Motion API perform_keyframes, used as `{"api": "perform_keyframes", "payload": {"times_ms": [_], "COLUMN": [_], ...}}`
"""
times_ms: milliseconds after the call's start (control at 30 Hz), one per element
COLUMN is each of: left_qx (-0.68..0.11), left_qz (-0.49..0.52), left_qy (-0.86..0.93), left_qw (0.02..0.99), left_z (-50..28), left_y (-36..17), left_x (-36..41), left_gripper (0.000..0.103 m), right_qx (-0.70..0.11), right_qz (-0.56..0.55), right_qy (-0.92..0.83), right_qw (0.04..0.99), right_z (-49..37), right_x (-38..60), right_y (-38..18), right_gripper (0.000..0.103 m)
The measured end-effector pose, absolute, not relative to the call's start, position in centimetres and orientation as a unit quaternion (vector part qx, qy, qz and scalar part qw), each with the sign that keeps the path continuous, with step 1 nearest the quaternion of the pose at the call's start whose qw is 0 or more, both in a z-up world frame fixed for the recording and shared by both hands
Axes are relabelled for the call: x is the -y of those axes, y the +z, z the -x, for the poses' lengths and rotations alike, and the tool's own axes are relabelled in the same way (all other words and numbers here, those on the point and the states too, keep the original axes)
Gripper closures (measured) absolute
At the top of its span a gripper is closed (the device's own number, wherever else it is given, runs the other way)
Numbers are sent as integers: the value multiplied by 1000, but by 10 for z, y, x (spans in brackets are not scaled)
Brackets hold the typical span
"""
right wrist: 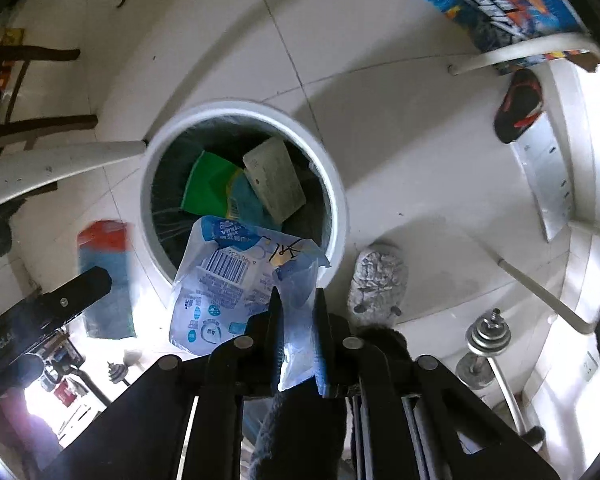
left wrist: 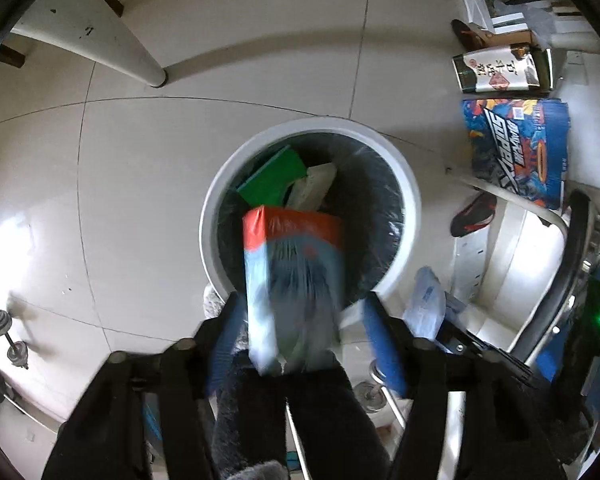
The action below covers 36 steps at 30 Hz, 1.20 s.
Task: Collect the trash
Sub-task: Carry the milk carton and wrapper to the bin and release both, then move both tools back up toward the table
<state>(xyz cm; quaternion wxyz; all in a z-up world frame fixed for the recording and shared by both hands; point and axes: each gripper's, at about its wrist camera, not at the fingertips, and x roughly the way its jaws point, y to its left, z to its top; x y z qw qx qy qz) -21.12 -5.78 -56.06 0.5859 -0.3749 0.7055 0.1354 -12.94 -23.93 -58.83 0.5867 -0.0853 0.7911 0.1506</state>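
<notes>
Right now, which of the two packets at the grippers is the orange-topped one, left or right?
The left gripper has the orange-topped packet, blurred above the bin. The right gripper has the pale blue tissue wrapper, which bears a barcode and no orange.

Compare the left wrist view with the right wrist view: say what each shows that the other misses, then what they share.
Only the left wrist view shows the left gripper with the red-and-blue pack between its open jaws, and a green-and-white printed box. Only the right wrist view shows the right gripper with the blue tissue wrapper between its fingers. Both show the white trash bin, a green packet inside it, and a blue printed box.
</notes>
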Motion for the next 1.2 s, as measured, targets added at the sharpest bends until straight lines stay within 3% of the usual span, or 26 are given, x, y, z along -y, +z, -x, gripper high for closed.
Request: {"api": "perform_keyframes", "payload": {"times_ms": [33, 67, 200, 267, 700, 1200], "left_qx": [-703, -703, -701, -693, -677, -646], "left_qz": [373, 366, 332, 302, 225, 234], "left_qy": [138, 147, 182, 207, 237, 233], "left_qw": [589, 592, 604, 621, 659, 688], "left_z": [213, 215, 232, 239, 266, 303], "left_y": [-560, -559, -544, -532, -452, -285], "left_x": [56, 54, 49, 50, 70, 79], "left_gripper": [11, 6, 6, 6, 6, 6], "right_qx": [-791, -789, -766, -748, -698, -675], "right_qz": [86, 89, 132, 163, 206, 174], "right_qy": [154, 156, 168, 170, 181, 202], "right_qw": [586, 587, 606, 621, 661, 688], "right_z": [131, 133, 141, 146, 172, 213], "right_x": [238, 238, 234, 231, 229, 240], "right_y": [-593, -595, -589, -580, -508, -299], "right_gripper": [64, 51, 10, 1, 1, 1]}}
